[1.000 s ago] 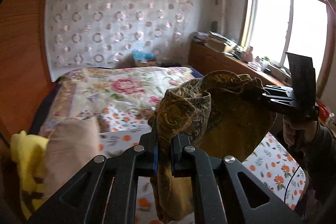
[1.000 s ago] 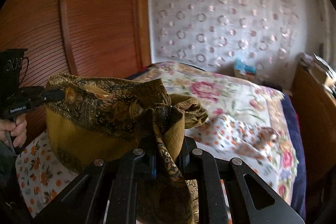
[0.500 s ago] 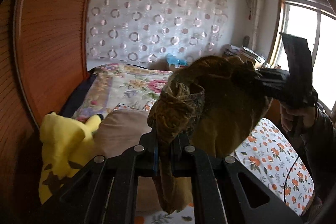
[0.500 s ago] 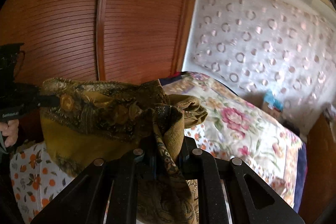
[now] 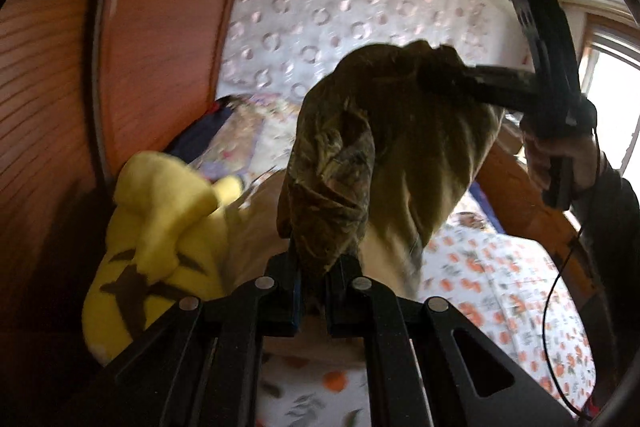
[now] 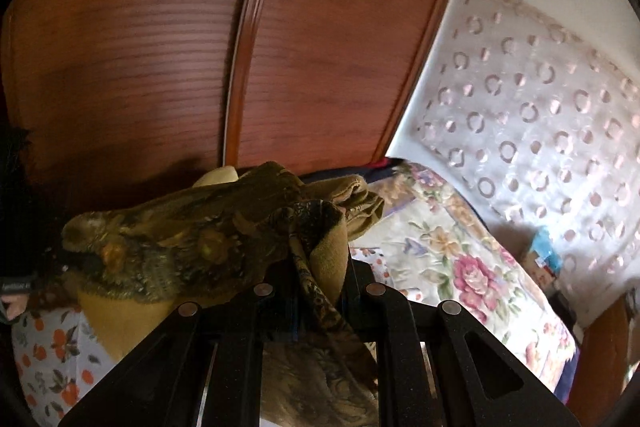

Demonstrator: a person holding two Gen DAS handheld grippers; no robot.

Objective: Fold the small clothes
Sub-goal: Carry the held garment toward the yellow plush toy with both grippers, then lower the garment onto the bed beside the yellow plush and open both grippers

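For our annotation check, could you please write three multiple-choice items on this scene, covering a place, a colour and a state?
1. Where is the patterned olive-brown garment?
A. Flat on the bed
B. Held up between both grippers
C. In a drawer

2. What colour is the plush toy?
A. Yellow
B. Blue
C. Red

3. How is the left gripper?
A. Wide open, empty
B. Out of view
C. Shut on the garment

Answers: B, the right gripper also pinches it above the floral bedsheet; A, yellow with dark markings; C, cloth sits between its fingers.
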